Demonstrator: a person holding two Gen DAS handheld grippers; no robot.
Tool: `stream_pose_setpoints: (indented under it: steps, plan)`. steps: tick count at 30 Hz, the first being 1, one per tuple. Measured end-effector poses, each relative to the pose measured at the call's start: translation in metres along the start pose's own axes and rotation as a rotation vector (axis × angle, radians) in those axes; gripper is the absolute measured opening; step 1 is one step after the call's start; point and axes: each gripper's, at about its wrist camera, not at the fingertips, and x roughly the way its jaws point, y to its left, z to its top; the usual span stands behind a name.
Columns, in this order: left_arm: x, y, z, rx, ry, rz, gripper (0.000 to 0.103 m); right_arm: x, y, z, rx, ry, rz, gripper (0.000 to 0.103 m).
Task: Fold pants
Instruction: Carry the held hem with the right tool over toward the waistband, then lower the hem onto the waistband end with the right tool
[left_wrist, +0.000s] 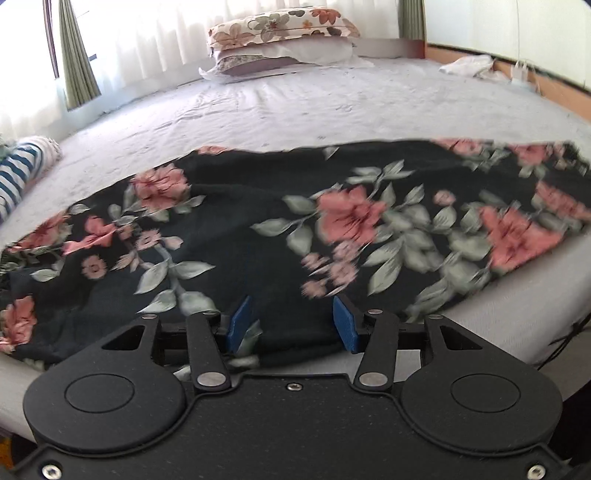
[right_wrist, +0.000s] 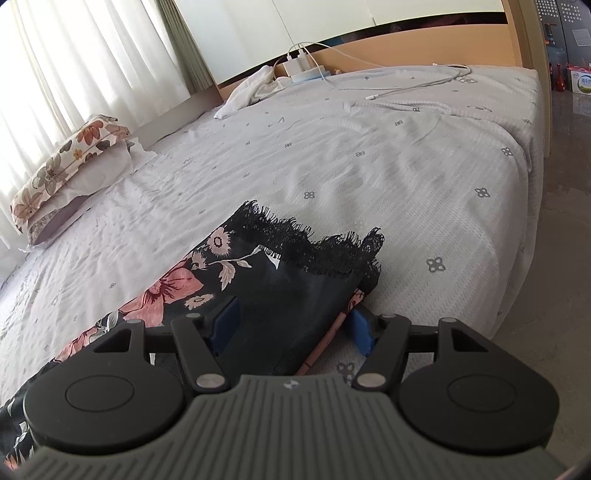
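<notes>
Black pants (left_wrist: 229, 236) printed with pink flowers and green leaves lie spread across the near part of the bed. In the right wrist view, one leg end (right_wrist: 295, 280) shows a black lace hem (right_wrist: 317, 247). My left gripper (left_wrist: 293, 325) hangs over the near edge of the pants. Its blue pads (left_wrist: 240, 323) stand apart, with flat cloth between them. My right gripper (right_wrist: 293, 328) is open wide and straddles the leg end. Its left pad (right_wrist: 225, 325) is over the cloth, and its right pad (right_wrist: 364, 332) is just off the cloth's edge, over the sheet.
The pale patterned bed sheet (right_wrist: 369, 166) stretches far beyond the pants. Floral pillows (left_wrist: 280, 40) lie at the head. A blue-striped cloth (left_wrist: 22, 170) sits at the left edge. A white cloth (right_wrist: 247, 92) and charger cables (right_wrist: 406, 85) lie by the wooden board. The floor (right_wrist: 569, 258) is to the right.
</notes>
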Motion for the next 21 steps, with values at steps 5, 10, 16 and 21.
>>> stream_pose_setpoints:
  steps: [5, 10, 16, 21]
  plan:
    - [0.001, -0.04, 0.023, 0.044, -0.068, -0.087, 0.047, 0.004, 0.003, -0.004, -0.045, -0.021, -0.004, 0.075]
    - [0.016, -0.087, 0.032, 0.097, -0.063, -0.172, 0.047, 0.0, 0.006, -0.008, -0.105, -0.016, 0.012, 0.075]
    - [0.029, -0.128, 0.031, 0.126, -0.054, -0.234, 0.046, -0.008, -0.002, -0.008, -0.063, 0.01, 0.091, 0.072]
    - [0.036, -0.14, 0.024, 0.149, -0.061, -0.224, 0.046, 0.005, -0.012, -0.002, -0.011, 0.007, 0.083, 0.059]
